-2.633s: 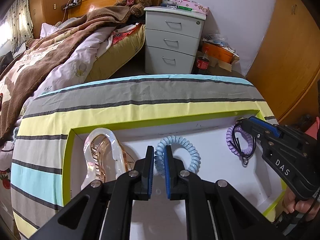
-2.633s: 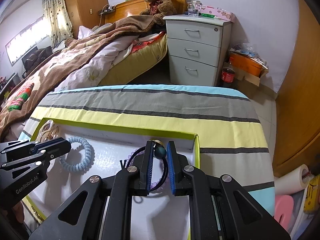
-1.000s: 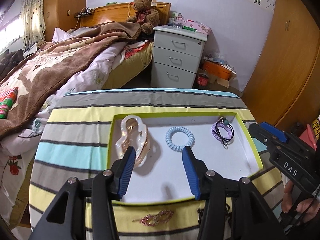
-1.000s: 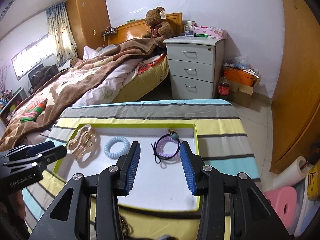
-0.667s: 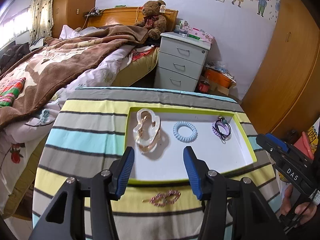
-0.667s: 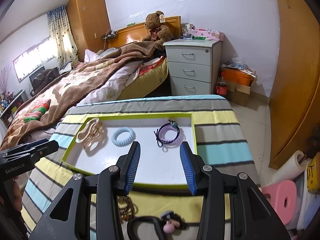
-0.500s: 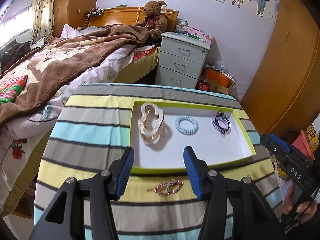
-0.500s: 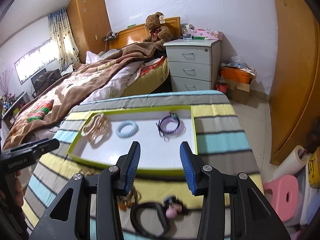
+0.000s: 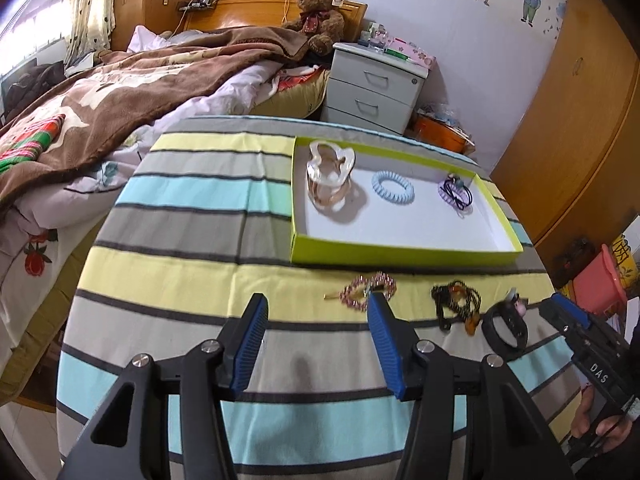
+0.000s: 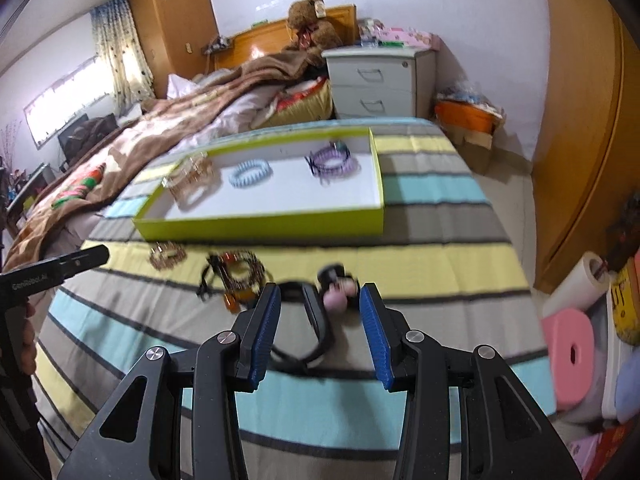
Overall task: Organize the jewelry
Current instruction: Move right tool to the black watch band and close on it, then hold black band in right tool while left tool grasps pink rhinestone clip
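Note:
A lime-edged white tray [image 9: 400, 257] [image 10: 260, 226] on the striped cloth holds a clear claw clip [image 9: 329, 176] [image 10: 191, 178], a pale blue coil tie [image 9: 392, 185] [image 10: 250, 173] and a purple tie [image 9: 456, 194] [image 10: 331, 162]. In front of the tray lie a pink beaded clip [image 9: 366, 290] [image 10: 167, 257], a dark beaded band [image 9: 456, 305] [image 10: 236, 273] and a black band with a pink charm [image 9: 506, 326] [image 10: 316, 312]. My left gripper [image 9: 316, 320] stands open, the beaded clip just beyond its right fingertip. My right gripper [image 10: 320, 308] is open over the black band.
The cloth-covered table [image 9: 180, 264] ends at a bed with a brown blanket [image 9: 100, 92] on the left. A grey nightstand [image 9: 376, 84] stands behind. On the right floor are a pink stool [image 10: 572, 364] and a paper roll [image 10: 576, 284].
Both grippers have pulled back from the tray toward the near side of the table. The loose pieces in front of the tray have come into view. Both stay open.

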The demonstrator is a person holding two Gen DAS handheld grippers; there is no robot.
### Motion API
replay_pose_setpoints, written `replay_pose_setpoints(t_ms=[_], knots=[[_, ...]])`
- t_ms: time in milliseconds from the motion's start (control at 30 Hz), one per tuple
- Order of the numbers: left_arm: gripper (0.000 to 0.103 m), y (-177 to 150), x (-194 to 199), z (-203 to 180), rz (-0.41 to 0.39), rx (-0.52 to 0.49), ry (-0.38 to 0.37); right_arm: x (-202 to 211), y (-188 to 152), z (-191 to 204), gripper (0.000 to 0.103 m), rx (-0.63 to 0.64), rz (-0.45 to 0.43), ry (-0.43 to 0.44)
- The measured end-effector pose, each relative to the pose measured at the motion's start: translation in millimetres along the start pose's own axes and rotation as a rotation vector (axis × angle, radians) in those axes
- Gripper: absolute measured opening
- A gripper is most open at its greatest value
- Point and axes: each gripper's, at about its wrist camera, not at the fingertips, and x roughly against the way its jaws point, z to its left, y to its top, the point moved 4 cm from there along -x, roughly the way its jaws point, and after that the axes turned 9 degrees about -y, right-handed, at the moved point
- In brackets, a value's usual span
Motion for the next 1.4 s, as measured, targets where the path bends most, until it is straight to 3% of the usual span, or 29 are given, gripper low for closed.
replay_pose_setpoints(t_ms=[267, 533, 900, 1400], knots=[[0.054, -19.4, -8.2, -0.6, 0.048, -0.010, -0.029, -11.2, -11.5, -1.9, 0.042, -0.016, 0.043, -0.017], [0.057, -27.3, -9.3, 12.0, 0.056, 0.049, -0.054, -19.1, -13.9, 3.7, 0.042, -0.009, 0.071, -0.012], [0.058, -32.1, -16.4, 15.7, 0.105, 0.052, -0.053, -17.6, -15.7, 7.7, 0.018, 0.010, 0.061, -0.016], [0.058, -7.6, -37.5, -6.3, 0.123, -0.051, -0.030, -5.7, -22.9, 0.5, 0.013, -0.011, 0.055, 0.050]])
